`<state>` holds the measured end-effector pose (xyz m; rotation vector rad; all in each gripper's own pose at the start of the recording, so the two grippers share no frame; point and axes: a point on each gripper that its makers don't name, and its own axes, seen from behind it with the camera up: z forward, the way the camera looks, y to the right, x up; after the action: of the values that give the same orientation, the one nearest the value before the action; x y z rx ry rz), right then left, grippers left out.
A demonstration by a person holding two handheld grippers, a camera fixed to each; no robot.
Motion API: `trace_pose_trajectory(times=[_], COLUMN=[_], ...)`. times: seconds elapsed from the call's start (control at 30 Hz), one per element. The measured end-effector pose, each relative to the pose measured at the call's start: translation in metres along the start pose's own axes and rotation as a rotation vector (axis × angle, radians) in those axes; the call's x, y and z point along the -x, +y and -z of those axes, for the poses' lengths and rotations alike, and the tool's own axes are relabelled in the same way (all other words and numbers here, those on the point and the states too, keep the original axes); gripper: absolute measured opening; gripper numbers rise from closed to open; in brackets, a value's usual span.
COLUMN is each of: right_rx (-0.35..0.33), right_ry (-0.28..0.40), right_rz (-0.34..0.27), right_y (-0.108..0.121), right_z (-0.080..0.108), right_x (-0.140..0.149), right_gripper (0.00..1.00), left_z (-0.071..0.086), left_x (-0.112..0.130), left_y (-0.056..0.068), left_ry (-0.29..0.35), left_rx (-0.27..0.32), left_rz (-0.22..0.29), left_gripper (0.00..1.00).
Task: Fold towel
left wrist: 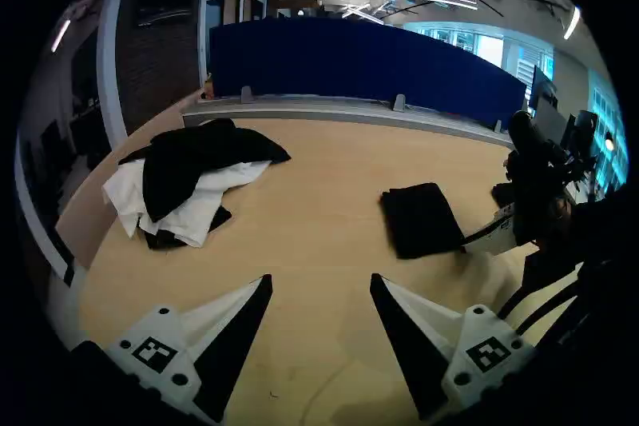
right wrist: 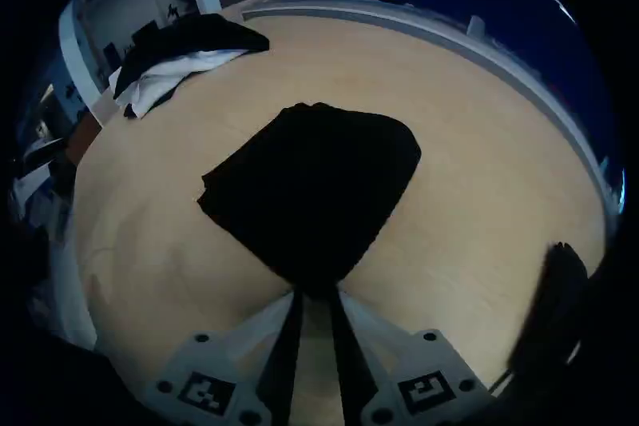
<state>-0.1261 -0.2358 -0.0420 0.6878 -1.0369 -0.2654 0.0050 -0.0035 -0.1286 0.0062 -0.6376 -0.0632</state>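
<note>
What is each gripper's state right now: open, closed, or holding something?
Left gripper: open, holding nothing, over the table.
Right gripper: closed on the near edge of the black towel.

Folded black towel flat on wooden table

wooden table; blue partition behind far edge; black-and-white cloth pile at left.
</note>
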Motion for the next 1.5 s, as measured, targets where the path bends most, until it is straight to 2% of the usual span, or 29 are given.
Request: trace_pose_trajectory(times=[0.1, 0.37, 0.57, 0.73, 0.9, 1.17, 1.5], right_rx=[0.008, 0.013, 0.013, 0.011, 0.005, -0.003, 0.013], right_ry=[0.004, 0.027, 0.062, 0.115, 0.195, 0.32, 0.409], right_rz=[-0.001, -0.01, 0.002, 0.005, 0.01, 0.046, 0.073], right_y=[0.002, 0.005, 0.004, 0.003, 0.001, -0.004, 0.003], right_z=[0.0, 0.0, 0.007, 0.019, 0.04, 0.086, 0.134], right_x=[-0.002, -0.006, -0.018, -0.041, -0.079, -0.145, -0.187], right_gripper=[0.14, 0.04, 0.03, 0.03, 0.02, 0.02, 0.02], left_z=[-0.001, -0.003, -0.003, -0.002, -0.001, 0.001, 0.002], left_x=[0.0, -0.001, -0.003, -0.007, -0.011, -0.022, -0.03], left_y=[0.001, 0.002, 0.003, 0.005, 0.008, 0.01, 0.015], left_ry=[0.0, -0.001, 0.002, 0.008, 0.017, 0.04, 0.062], left_rx=[0.001, 0.002, 0.005, 0.01, 0.012, 0.016, 0.026], left_rz=[-0.001, -0.005, -0.005, -0.009, -0.014, -0.011, -0.015], left_gripper=[0.91, 0.91, 0.91, 0.91, 0.91, 0.91, 0.91])
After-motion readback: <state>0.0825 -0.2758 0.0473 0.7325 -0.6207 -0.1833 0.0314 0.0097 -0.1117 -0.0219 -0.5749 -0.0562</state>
